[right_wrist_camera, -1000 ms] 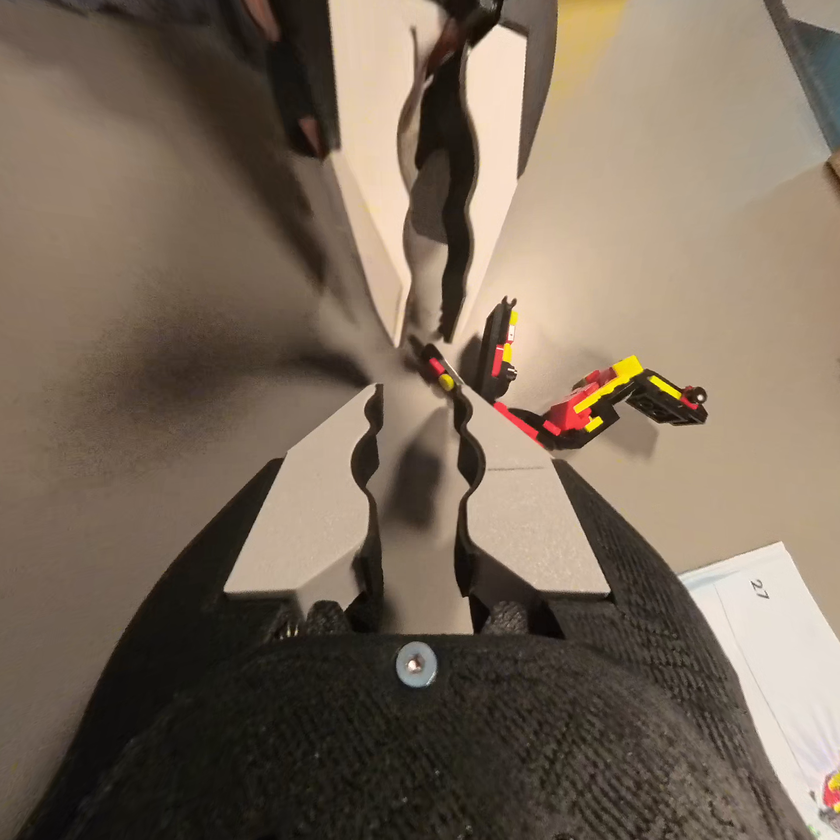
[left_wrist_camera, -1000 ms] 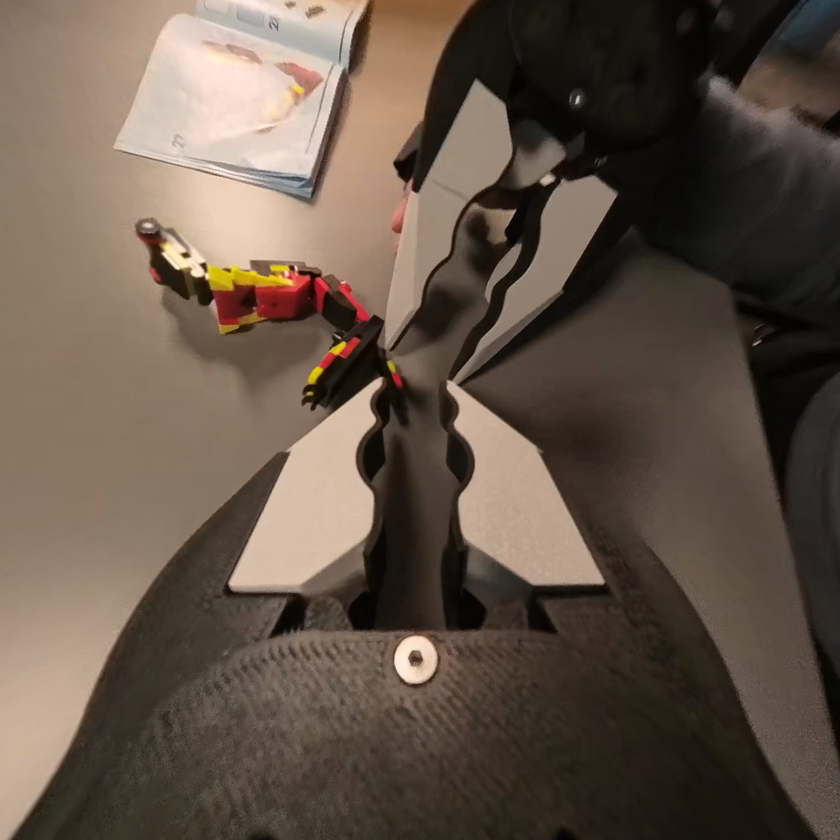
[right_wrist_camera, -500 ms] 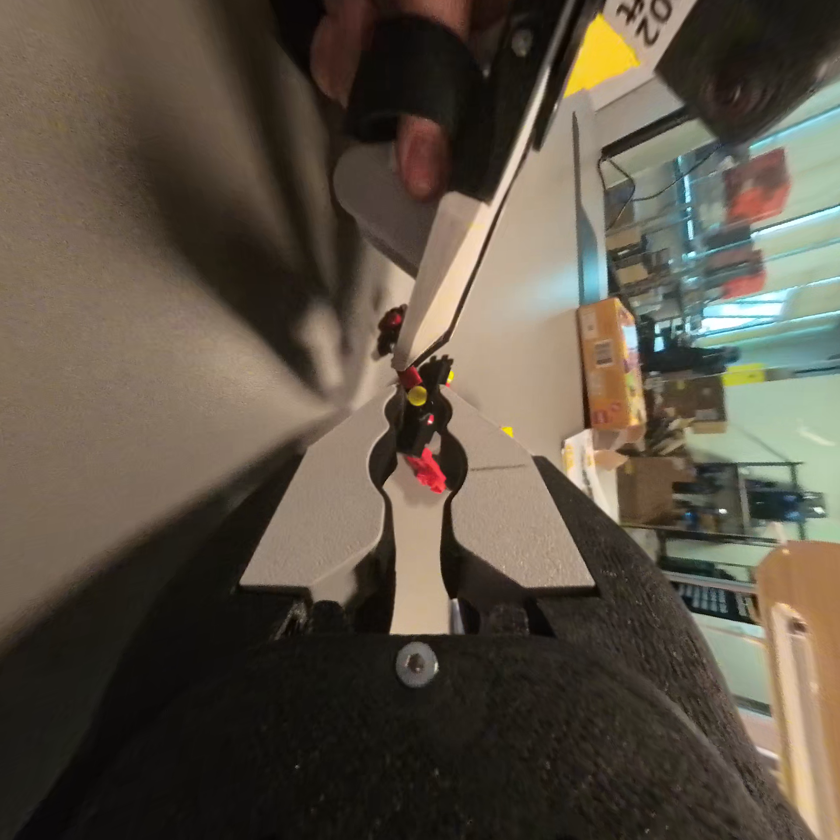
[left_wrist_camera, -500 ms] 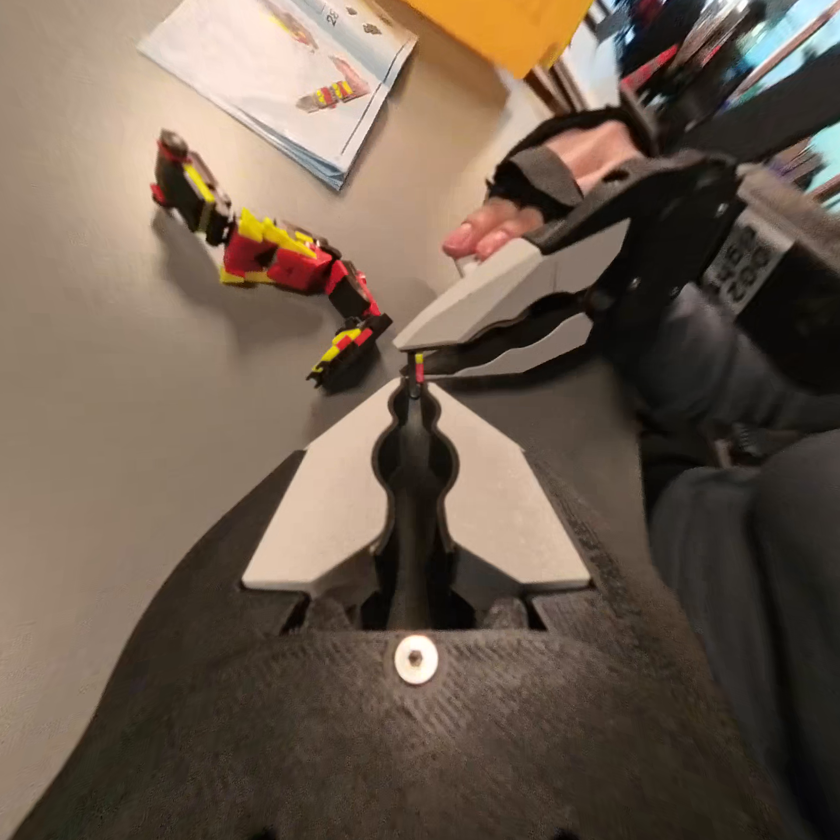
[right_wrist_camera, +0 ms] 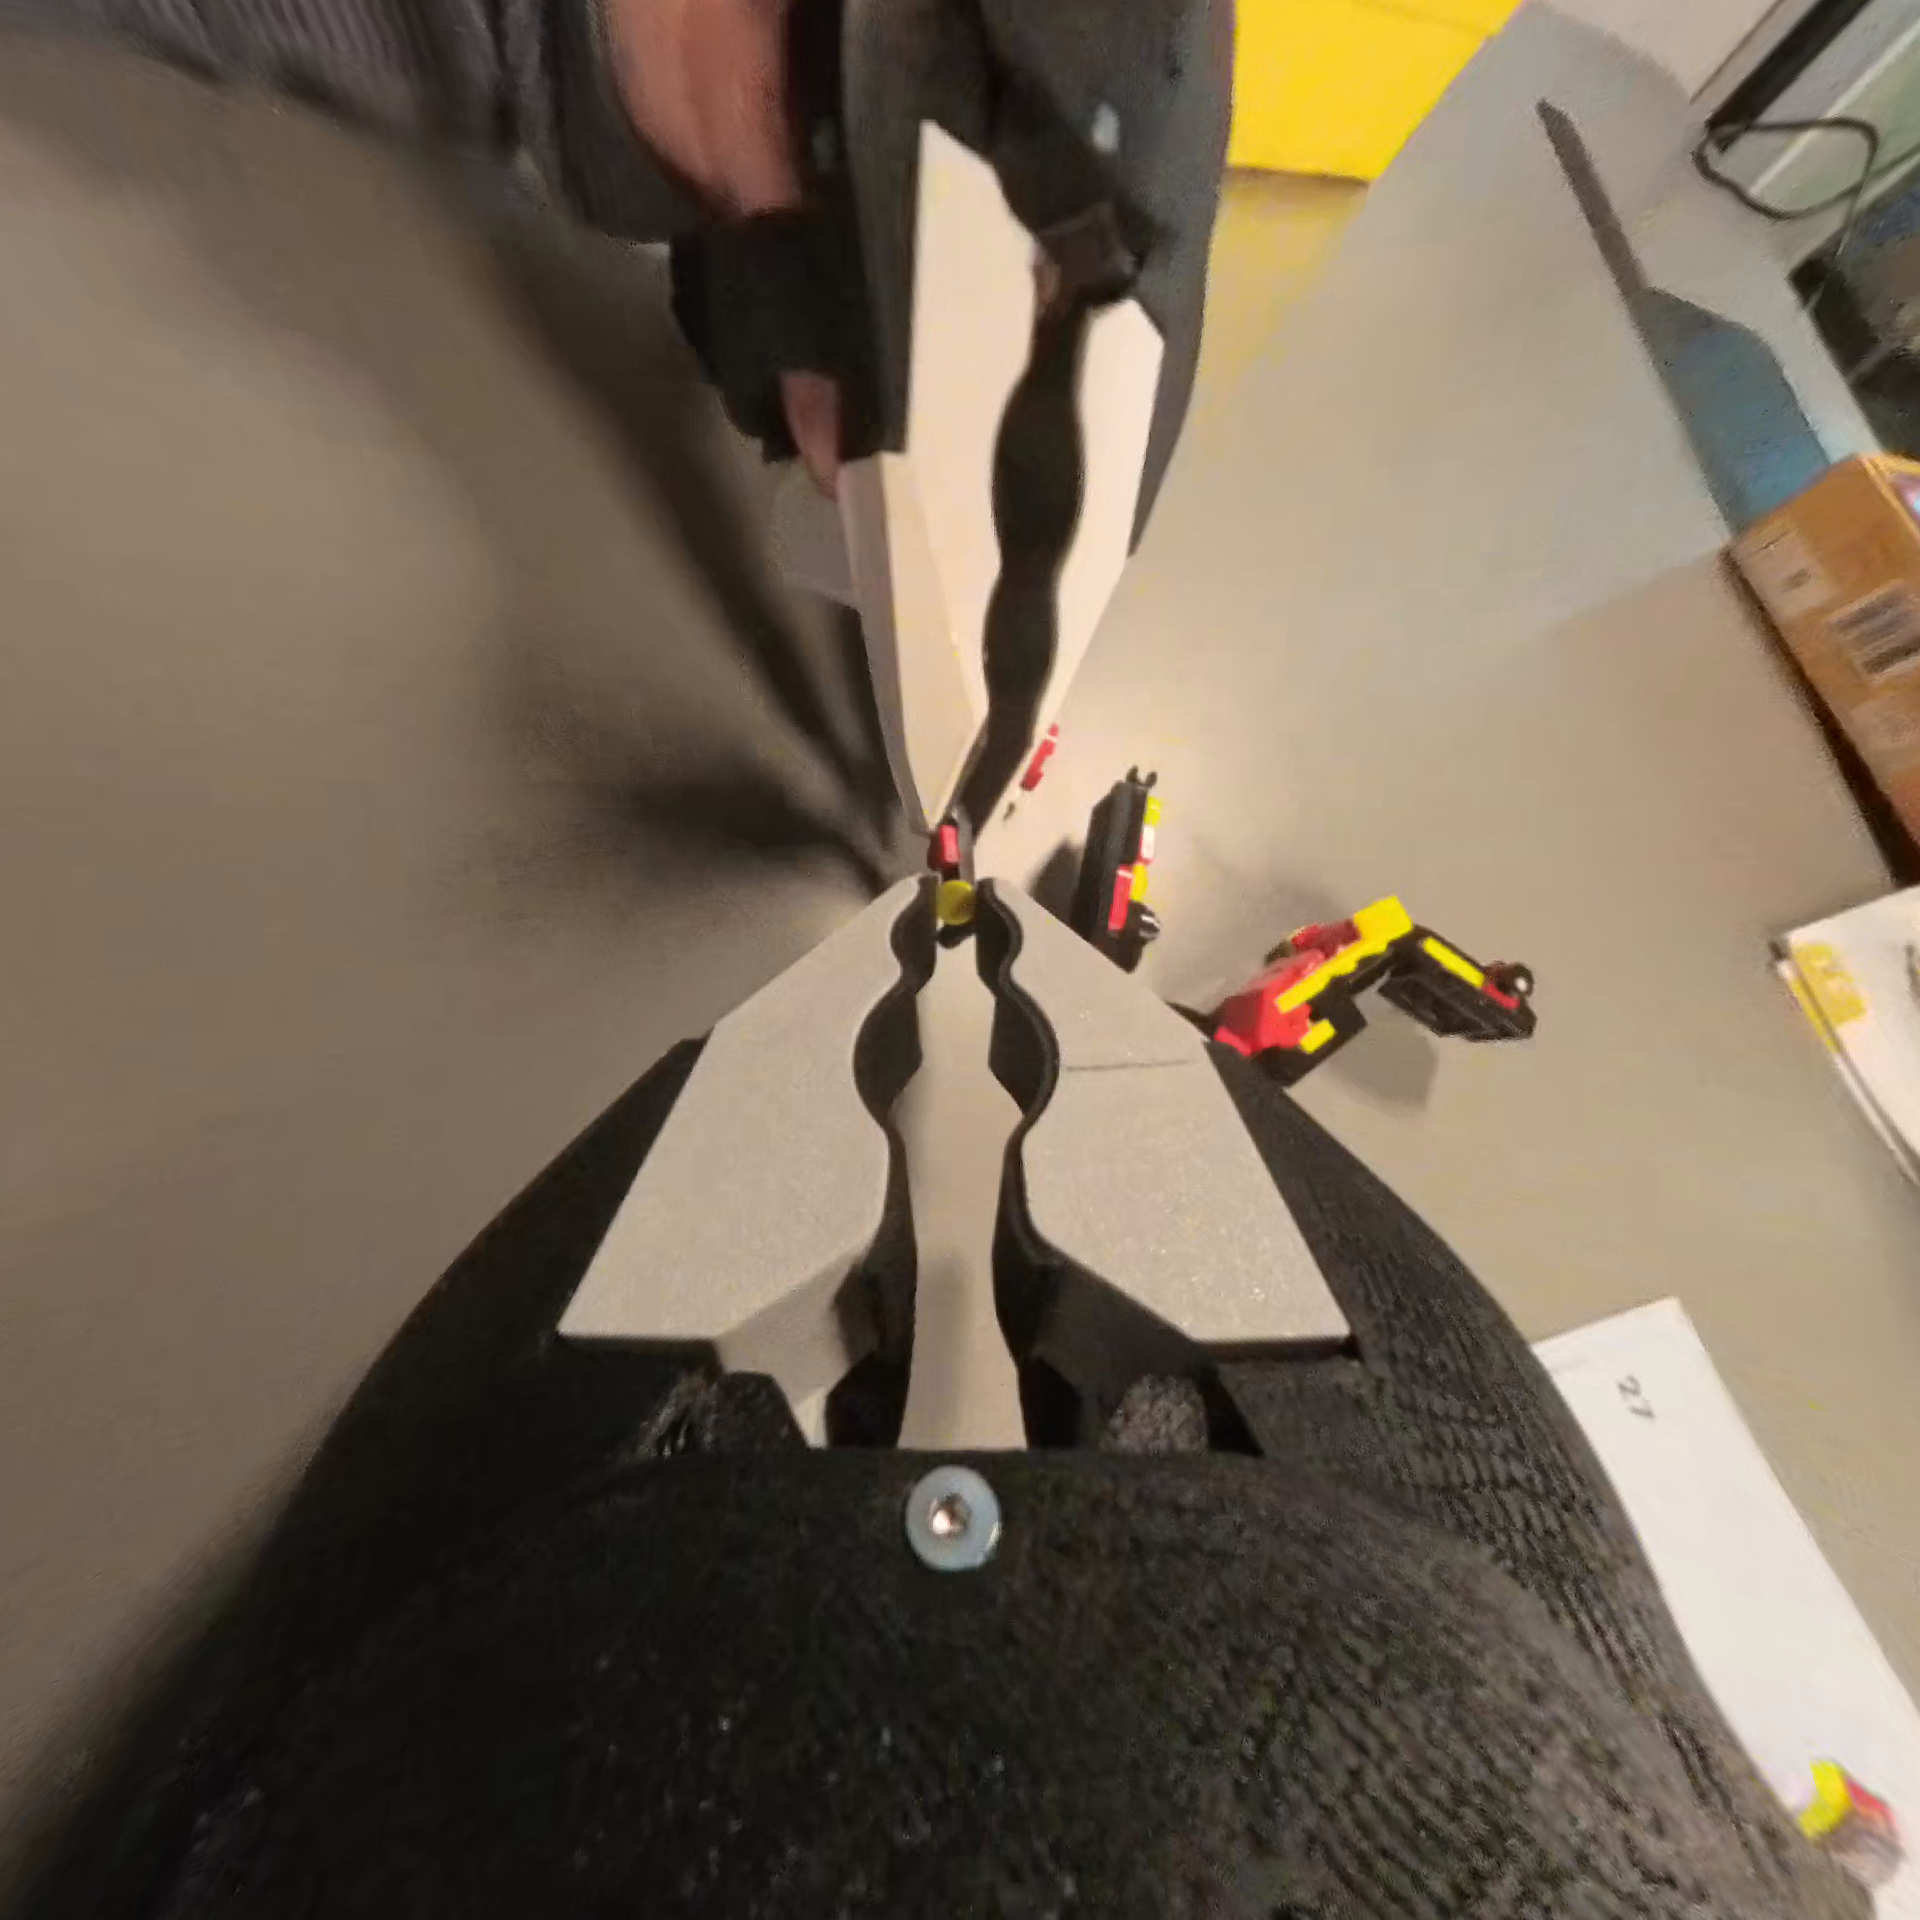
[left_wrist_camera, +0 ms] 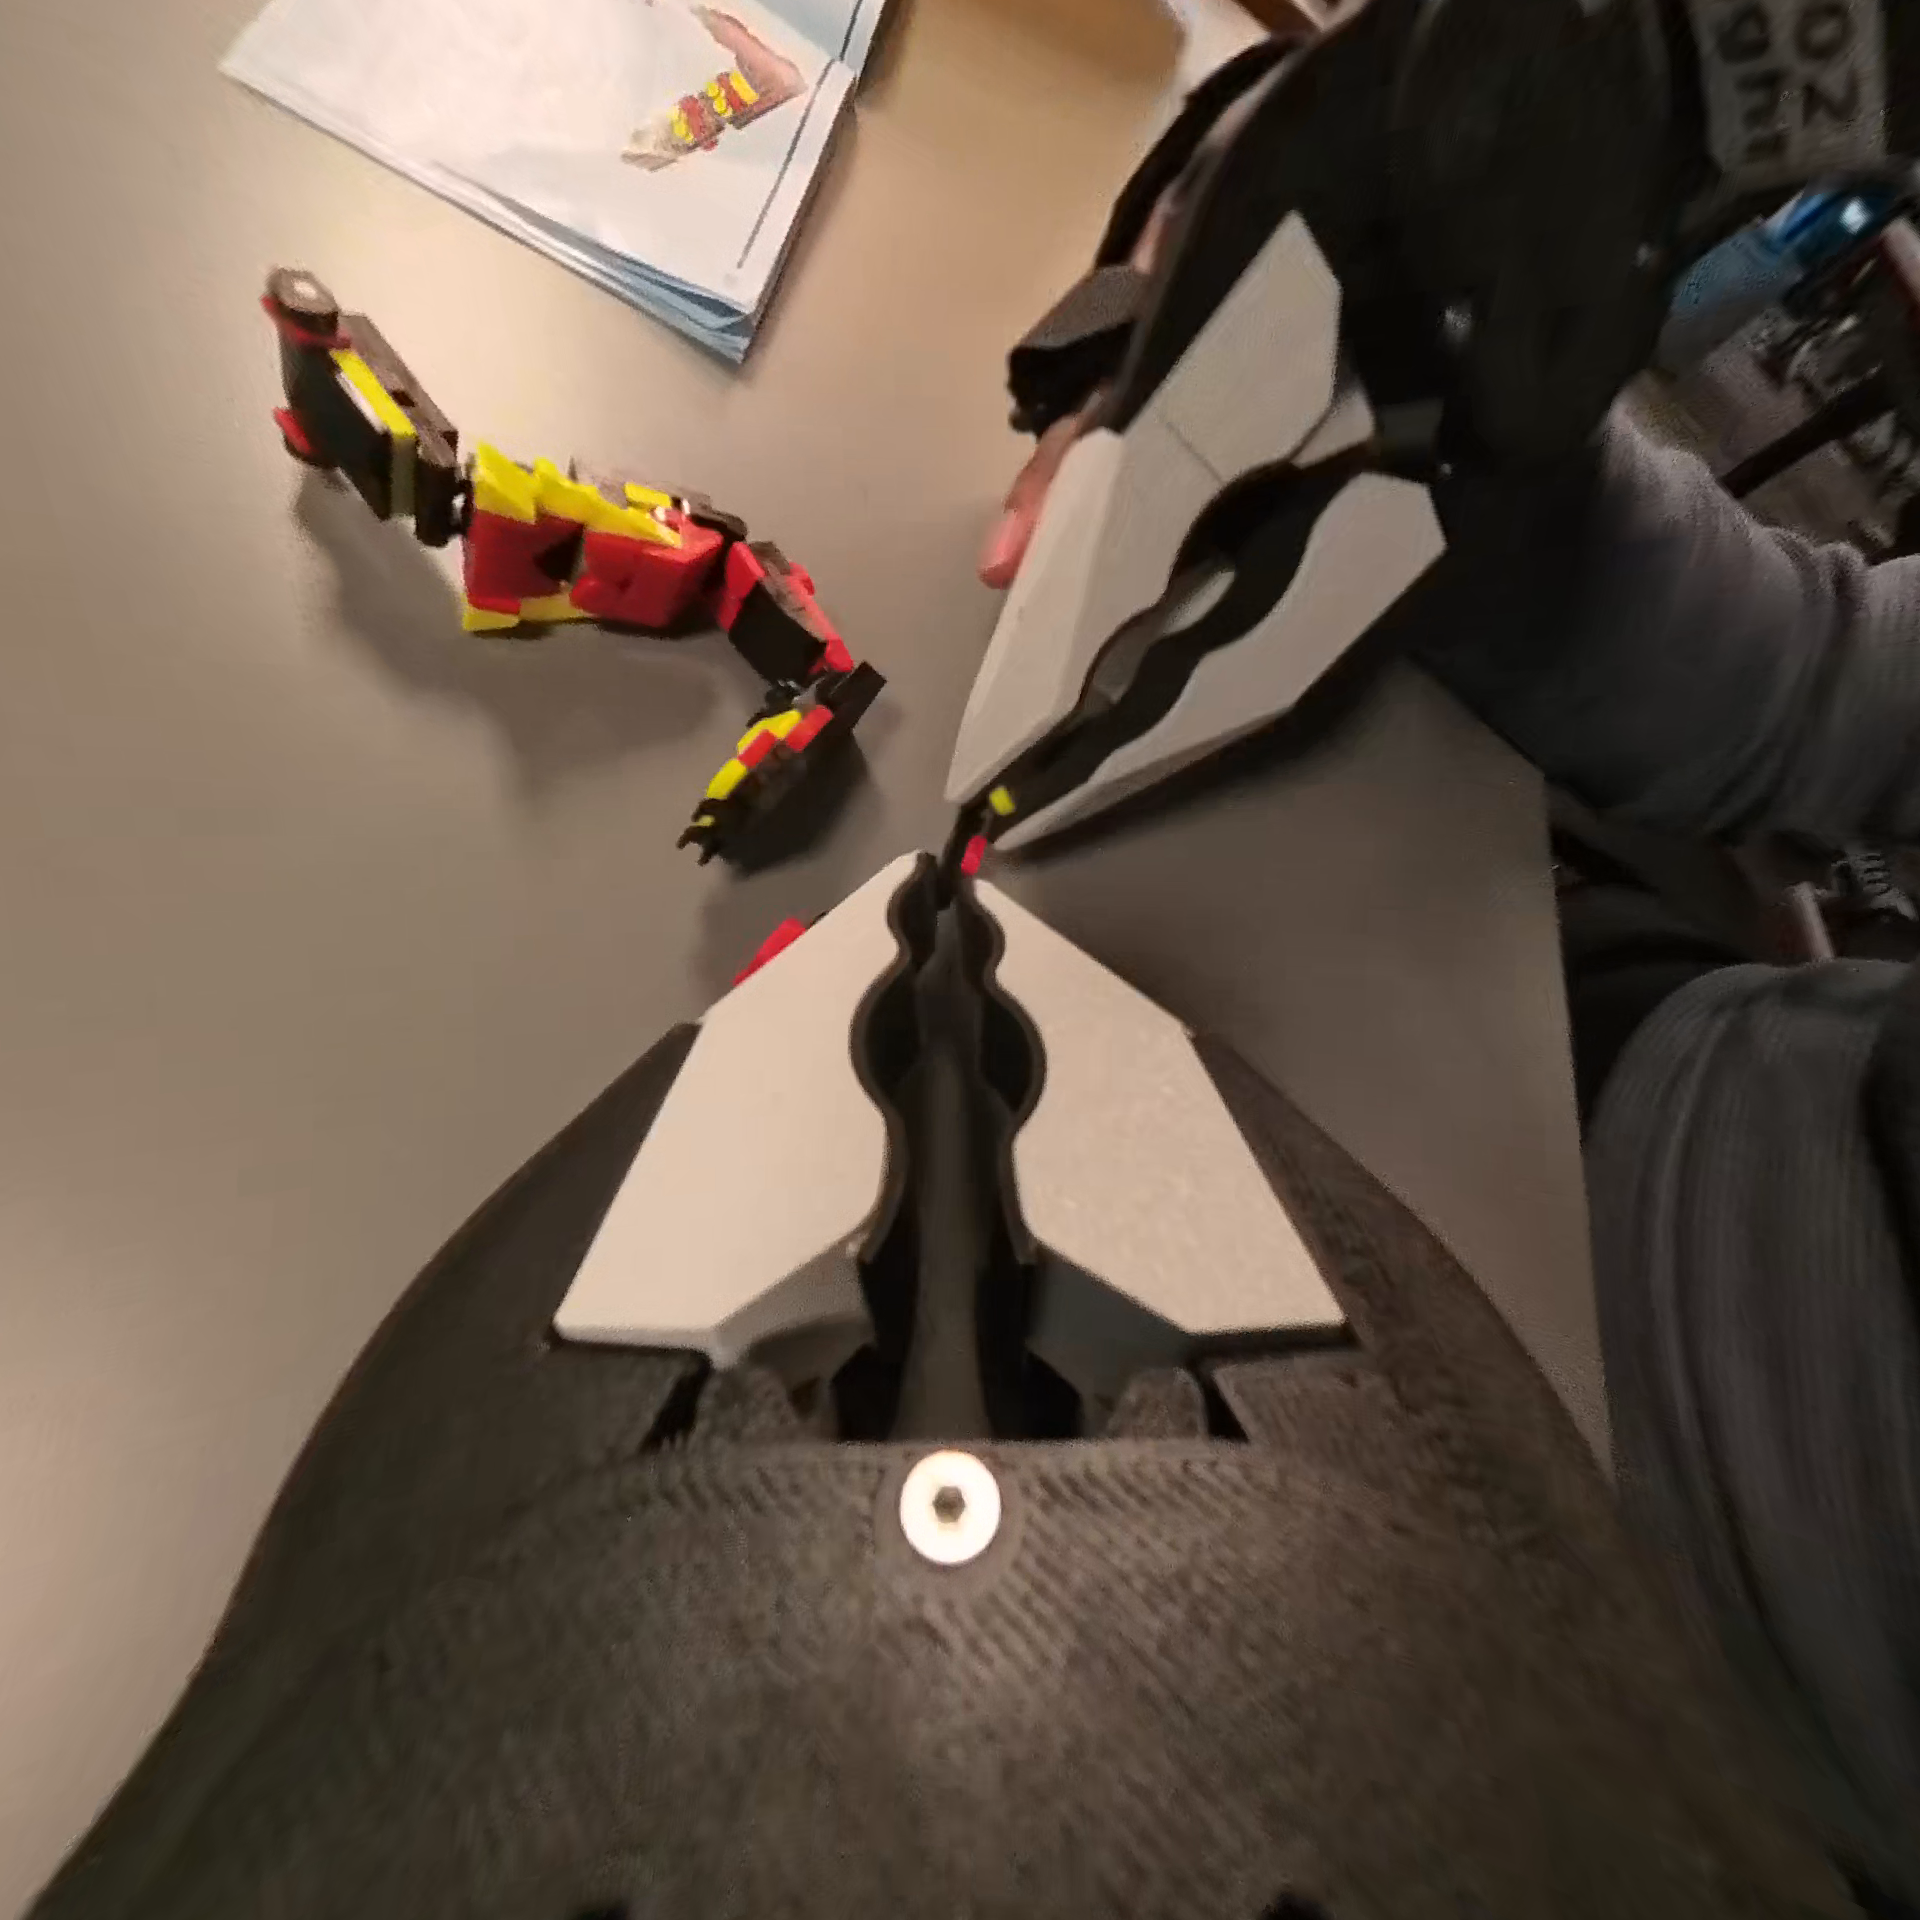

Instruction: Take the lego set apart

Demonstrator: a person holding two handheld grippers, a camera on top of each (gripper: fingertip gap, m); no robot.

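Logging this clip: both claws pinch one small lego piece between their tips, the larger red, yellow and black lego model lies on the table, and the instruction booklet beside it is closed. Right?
One thing is wrong: the instruction booklet lies open, as the left wrist view shows. The rest holds: left claw and right claw both pinch the small lego piece, and the lego model lies on the table.

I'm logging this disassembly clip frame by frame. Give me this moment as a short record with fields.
left tongs: shut on small lego piece
right tongs: shut on small lego piece
small lego piece: black, red and yellow, pinched from both ends between the two tips
lego model: lying on the table, ungripped
loose red brick: beside the left tongs
instruction booklet: open, beyond the model
table: grey
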